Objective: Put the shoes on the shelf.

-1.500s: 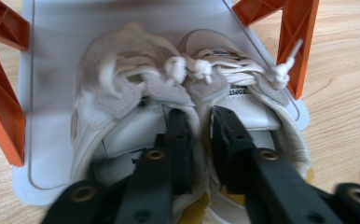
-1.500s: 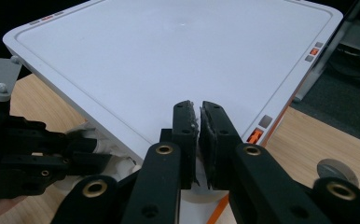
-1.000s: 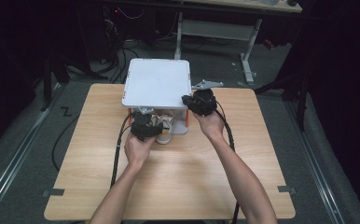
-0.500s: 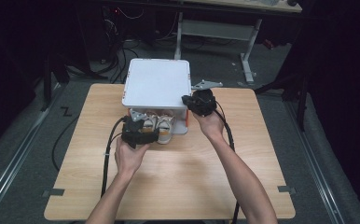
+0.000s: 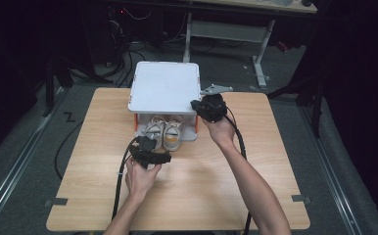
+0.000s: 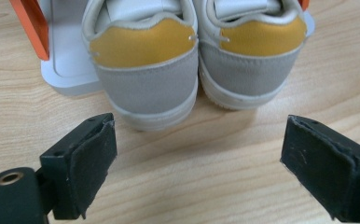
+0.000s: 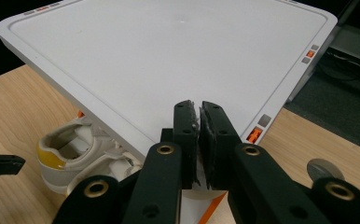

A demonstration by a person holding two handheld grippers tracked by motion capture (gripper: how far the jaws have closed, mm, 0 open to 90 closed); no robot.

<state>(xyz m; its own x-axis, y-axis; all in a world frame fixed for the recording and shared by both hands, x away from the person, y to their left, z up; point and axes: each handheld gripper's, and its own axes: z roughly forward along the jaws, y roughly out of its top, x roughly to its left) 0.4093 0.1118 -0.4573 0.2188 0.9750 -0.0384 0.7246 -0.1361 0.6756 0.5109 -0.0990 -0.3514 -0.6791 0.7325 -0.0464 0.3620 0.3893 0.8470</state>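
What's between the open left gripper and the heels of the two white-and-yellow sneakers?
Nothing visible. In the left gripper view, the left gripper is open, with bare wooden table running up to the grey-and-yellow heels of the pair of white sneakers, which stick out from under the white box lid.

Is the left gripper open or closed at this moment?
Open. In the left gripper view the left gripper has its jaws far apart with bare table between them, just short of the heels of the shoes.
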